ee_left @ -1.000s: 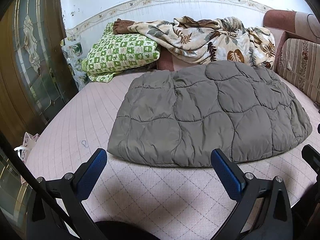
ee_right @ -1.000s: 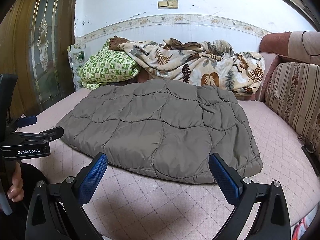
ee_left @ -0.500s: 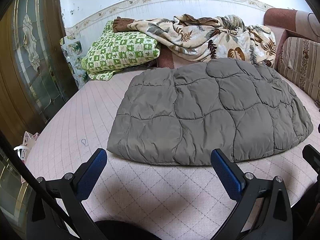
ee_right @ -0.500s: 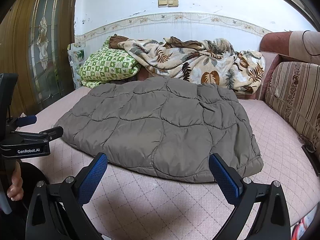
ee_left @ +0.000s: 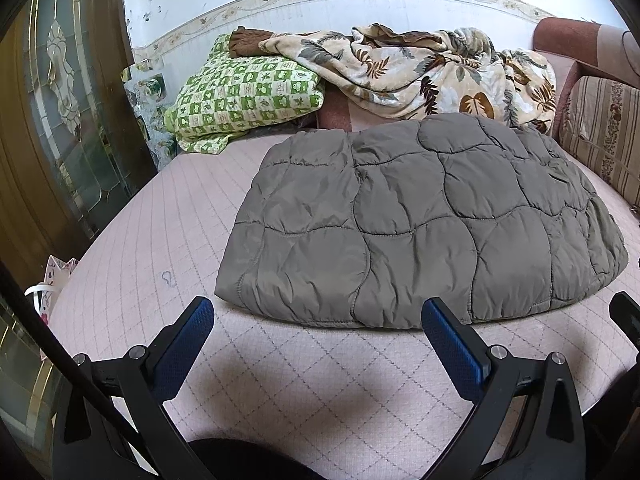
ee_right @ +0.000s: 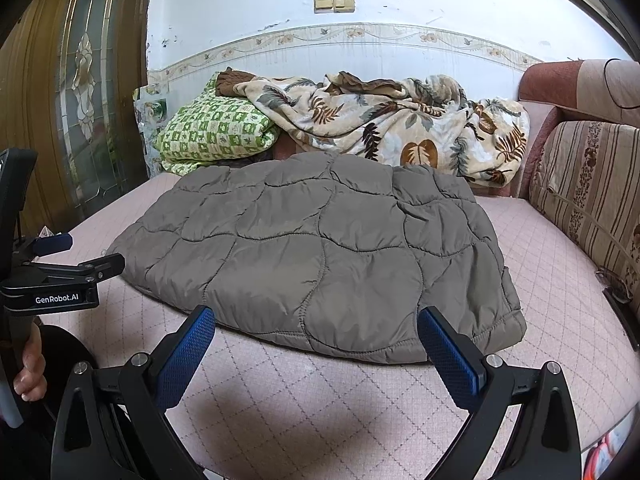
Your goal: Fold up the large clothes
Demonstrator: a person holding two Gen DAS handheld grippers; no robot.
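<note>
A grey-brown quilted puffer jacket (ee_left: 420, 224) is lying folded into a flat, rounded bundle on the pink diamond-stitched mattress (ee_left: 304, 376), its near hem running across both views. The left gripper (ee_left: 318, 330) is hovering just short of that hem with its blue-padded fingers (ee_left: 186, 344) spread wide and holding nothing; the right-hand pad is overlapping the jacket's edge in the picture, though whether it is touching the cloth is hard to tell from this angle. The right gripper (ee_right: 316, 332) is likewise gaping wide and empty, poised near the jacket's near edge toward its right-hand corner. In the right wrist view the left gripper's black body, marked GenRobot.AI, is showing at the left edge, with the person's left hand (ee_right: 30, 364) gripping its handle below.

Behind the jacket, a green checked pillow (ee_left: 248, 96) is resting against the wall beside a crumpled leaf-print blanket (ee_left: 424, 68), which is spilling across the head of the bed. A striped sofa cushion (ee_right: 588, 184) is standing along the right side, and a wooden door with a leaded glass panel (ee_right: 84, 92) is filling the left.
</note>
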